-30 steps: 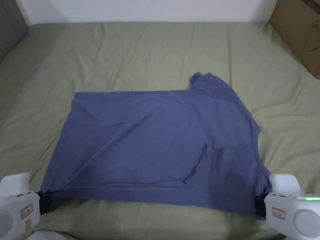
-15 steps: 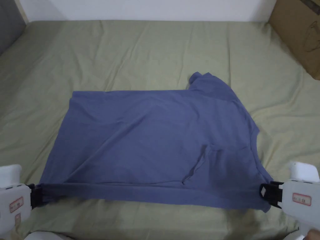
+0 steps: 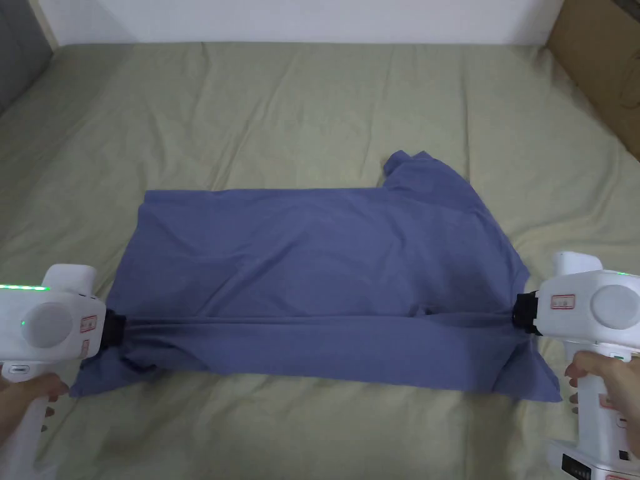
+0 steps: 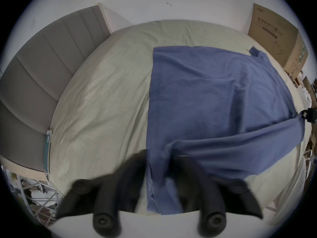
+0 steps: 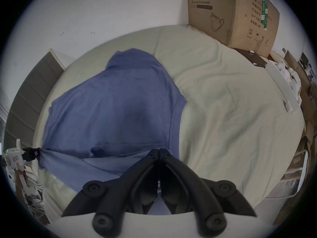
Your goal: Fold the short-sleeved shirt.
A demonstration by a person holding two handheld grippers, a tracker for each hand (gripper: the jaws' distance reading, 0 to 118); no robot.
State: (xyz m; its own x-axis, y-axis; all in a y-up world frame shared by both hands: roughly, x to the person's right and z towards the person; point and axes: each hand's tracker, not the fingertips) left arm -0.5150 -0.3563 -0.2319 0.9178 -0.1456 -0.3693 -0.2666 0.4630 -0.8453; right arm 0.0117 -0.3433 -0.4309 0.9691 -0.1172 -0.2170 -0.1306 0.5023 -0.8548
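Observation:
A blue short-sleeved shirt (image 3: 312,250) lies sideways on the green bed sheet (image 3: 312,112), hem to the left and collar to the right. Its near edge is lifted and pulled taut between the two grippers, with a flap hanging below the fold line. My left gripper (image 3: 115,328) is shut on the shirt's left end (image 4: 159,164). My right gripper (image 3: 522,312) is shut on the shirt's right end near the collar (image 5: 158,153). The far sleeve (image 3: 412,169) sticks out toward the back. A hand holds each gripper's handle.
A cardboard box (image 3: 600,69) stands at the bed's right edge. A grey padded headboard (image 4: 34,87) runs along the left side. A white wall backs the bed. Clutter and boxes (image 5: 301,104) sit beyond the bed's right side.
Both grippers have risen and moved away from me, carrying the shirt's near edge up and over the body. The near edge now stretches in a tight line between them.

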